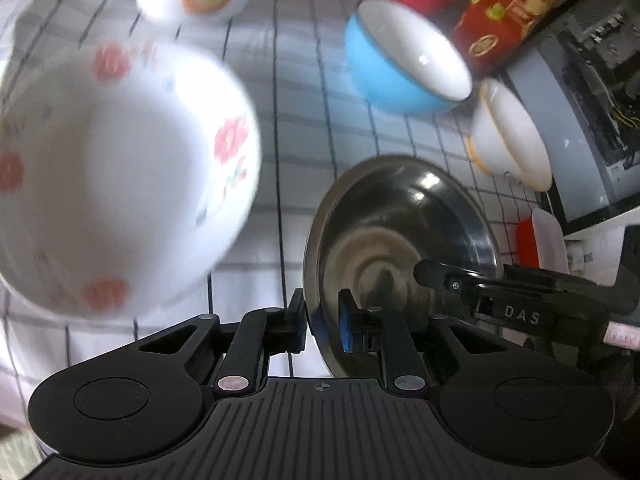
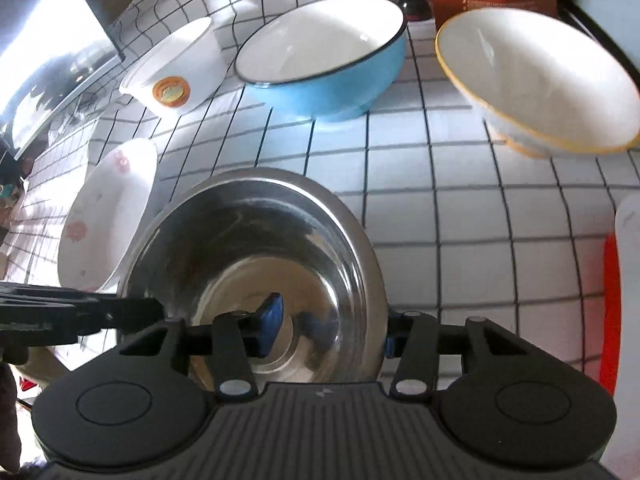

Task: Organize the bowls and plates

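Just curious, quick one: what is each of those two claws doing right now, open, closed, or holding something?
Left gripper: shut on the rim of the steel bowl.
Right gripper: astride the same rim, not clearly pressing it; cannot tell.

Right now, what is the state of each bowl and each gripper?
Steel bowl: empty, rim between both grippers' jaws.
Left gripper: shut on the steel bowl's rim.
Right gripper: astride the rim; contact unclear.
Blue bowl: upright, empty.
Floral bowl: empty.
Yellow-rimmed bowl: empty.

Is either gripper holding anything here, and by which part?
The left gripper pinches the steel bowl by its rim. The right gripper straddles the rim on another side; whether its pads press yet cannot be told.
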Demonstrator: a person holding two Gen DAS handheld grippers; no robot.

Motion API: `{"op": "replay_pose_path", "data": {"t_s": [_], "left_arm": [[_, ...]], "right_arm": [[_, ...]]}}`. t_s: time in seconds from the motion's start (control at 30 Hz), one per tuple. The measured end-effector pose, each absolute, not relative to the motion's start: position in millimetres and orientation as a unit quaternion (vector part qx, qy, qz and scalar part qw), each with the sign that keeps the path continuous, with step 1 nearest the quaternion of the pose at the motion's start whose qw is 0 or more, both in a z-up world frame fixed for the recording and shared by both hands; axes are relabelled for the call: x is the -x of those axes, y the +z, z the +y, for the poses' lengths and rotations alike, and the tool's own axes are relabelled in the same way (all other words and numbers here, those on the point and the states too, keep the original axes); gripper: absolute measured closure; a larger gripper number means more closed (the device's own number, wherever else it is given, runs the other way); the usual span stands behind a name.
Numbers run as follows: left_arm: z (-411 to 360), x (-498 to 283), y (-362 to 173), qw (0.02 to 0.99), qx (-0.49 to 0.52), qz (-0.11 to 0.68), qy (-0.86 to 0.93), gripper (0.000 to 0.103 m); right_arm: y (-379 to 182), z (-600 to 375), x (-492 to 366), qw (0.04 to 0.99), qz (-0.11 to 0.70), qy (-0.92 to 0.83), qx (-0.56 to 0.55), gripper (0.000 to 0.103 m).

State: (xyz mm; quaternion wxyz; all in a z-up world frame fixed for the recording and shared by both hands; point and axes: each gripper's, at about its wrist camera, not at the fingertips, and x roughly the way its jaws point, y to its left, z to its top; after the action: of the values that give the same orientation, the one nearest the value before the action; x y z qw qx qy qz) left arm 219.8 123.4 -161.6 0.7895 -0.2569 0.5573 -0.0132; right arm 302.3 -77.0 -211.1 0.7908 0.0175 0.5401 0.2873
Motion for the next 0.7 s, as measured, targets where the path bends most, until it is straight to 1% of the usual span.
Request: {"op": "replay_pose_path", "data": {"t_s": [0.1,0.17,0.23,0.3,0.37,0.5,0.7], "left_arm": [[127.6,-215.0,-153.2,0.787,0.262,0.558,-0.002,0.085],[139.4,-208.2,-135.5,0.804,0.270,0.530,-0.004,0.085],[159.8,-201.2,-117.2,0.819,0.287,0.496,-0.006,0.082],[184.2,-193.5,-103.2,0.832,0.299,0.467,0.007,0.083],[205.5,-185.9,-95.1,0.847,0.281,0.450,0.037,0.084],[250.8,-170.7,-99.2,0.850,0.276,0.442,0.083,0.083],[302.0,-160.6,-123.4,0.839,0.283,0.457,0.088,0.083]], "right_arm": [[-201.7,-72.9,-296.0,0.791,0.541,0.285,-0.016,0.056],[-183.3,-67.8,-292.9,0.800,0.521,0.296,-0.016,0.056],[-163.4,-56.1,-293.7,0.806,0.500,0.316,-0.024,0.056],[-150.9,-35.1,-296.4,0.804,0.491,0.331,-0.040,0.056],[-143.5,-7.2,-294.4,0.807,0.477,0.345,-0.038,0.056],[-140.2,61.0,-282.6,0.816,0.444,0.371,0.007,0.056],[-161.6,125.6,-276.8,0.806,0.466,0.362,0.046,0.059]]}}
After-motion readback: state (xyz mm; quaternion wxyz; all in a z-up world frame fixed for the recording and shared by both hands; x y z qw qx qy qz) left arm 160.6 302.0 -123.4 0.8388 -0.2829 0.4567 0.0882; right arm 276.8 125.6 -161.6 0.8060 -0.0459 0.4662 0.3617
